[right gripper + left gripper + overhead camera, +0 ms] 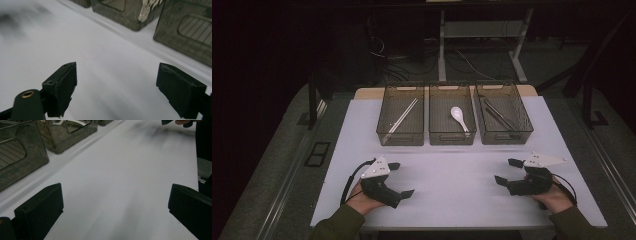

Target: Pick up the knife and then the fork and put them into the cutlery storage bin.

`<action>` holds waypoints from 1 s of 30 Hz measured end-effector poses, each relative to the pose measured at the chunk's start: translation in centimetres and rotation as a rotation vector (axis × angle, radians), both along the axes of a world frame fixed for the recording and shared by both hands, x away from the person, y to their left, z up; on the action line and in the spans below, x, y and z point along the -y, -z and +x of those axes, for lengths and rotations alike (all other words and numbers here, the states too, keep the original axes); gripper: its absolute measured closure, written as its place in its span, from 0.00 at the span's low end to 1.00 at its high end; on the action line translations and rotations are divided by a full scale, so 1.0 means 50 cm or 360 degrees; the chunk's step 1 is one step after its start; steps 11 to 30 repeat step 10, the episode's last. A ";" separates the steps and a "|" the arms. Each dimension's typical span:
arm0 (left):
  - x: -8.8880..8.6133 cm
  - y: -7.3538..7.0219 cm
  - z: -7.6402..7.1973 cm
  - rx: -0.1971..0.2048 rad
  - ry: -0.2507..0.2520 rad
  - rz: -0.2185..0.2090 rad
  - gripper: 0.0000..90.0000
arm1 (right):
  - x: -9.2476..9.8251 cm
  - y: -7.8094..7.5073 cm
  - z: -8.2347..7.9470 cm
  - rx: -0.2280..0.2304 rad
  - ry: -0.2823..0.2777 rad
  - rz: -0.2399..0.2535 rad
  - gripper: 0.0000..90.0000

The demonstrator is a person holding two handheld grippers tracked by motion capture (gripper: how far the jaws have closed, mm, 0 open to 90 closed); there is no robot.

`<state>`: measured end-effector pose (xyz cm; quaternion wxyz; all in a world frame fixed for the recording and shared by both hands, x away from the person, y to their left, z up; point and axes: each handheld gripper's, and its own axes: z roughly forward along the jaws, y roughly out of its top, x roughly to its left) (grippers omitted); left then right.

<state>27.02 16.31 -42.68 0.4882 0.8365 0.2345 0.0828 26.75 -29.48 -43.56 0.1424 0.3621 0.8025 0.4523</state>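
Nearest the high view, the left gripper (401, 179) and right gripper (507, 171) rest low over the bare white table (452, 175), each with its jaws wide apart and nothing between them. Beyond them stand three clear bins in a row: the left bin (401, 116) holds pale chopsticks (403, 115), the middle bin (452, 115) a white spoon (458, 117), the right bin (503, 114) dark chopsticks (498, 115).

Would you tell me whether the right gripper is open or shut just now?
Open: the right gripper has its jaws wide apart over the bare table, nothing between them.
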 end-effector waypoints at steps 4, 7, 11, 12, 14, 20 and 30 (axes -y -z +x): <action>0.000 -0.001 -0.001 0.0004 0.0000 -0.0003 0.00 | 0.011 0.007 -0.006 -0.0010 0.0023 0.0000 0.19; 0.000 -0.001 -0.001 0.0006 0.0001 -0.0002 0.00 | 0.016 0.005 -0.008 0.0001 0.0034 0.0017 0.19; 0.000 -0.002 -0.001 0.0006 0.0001 0.0001 0.00 | 0.016 0.005 -0.008 0.0007 0.0035 0.0021 0.18; 0.000 -0.002 -0.001 0.0006 0.0001 0.0001 0.00 | 0.016 0.005 -0.008 0.0007 0.0035 0.0021 0.18; 0.000 -0.002 -0.001 0.0006 0.0001 0.0001 0.00 | 0.016 0.005 -0.008 0.0007 0.0035 0.0021 0.18; 0.000 -0.002 -0.001 0.0006 0.0001 0.0001 0.00 | 0.016 0.005 -0.008 0.0007 0.0035 0.0021 0.18; 0.000 -0.002 -0.001 0.0006 0.0001 0.0001 0.00 | 0.016 0.005 -0.008 0.0007 0.0035 0.0021 0.18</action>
